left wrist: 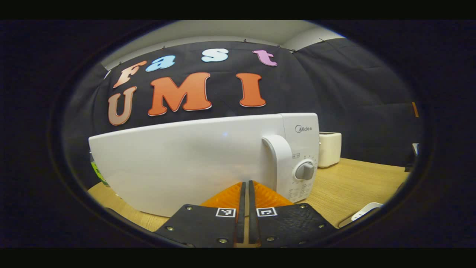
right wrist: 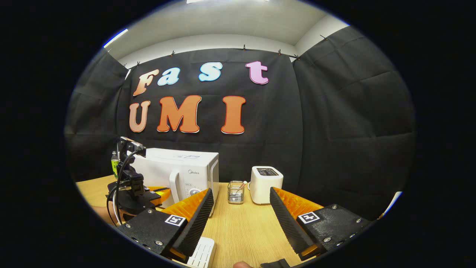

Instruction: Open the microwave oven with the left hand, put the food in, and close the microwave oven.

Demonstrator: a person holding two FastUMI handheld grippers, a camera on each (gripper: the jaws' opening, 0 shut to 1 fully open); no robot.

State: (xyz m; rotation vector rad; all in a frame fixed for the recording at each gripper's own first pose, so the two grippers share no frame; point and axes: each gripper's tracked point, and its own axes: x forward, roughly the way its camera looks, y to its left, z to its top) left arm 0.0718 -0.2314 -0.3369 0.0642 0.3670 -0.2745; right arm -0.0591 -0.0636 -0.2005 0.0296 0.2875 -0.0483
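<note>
A white microwave (left wrist: 193,163) stands on the wooden table (left wrist: 357,182) with its door closed, directly in front of the left gripper (left wrist: 245,186), whose fingers are pressed nearly together on nothing. The right gripper (right wrist: 240,208) hangs wide open and empty over the table, facing a toaster (right wrist: 264,184) and a small glass jar (right wrist: 235,192) holding thin sticks.
</note>
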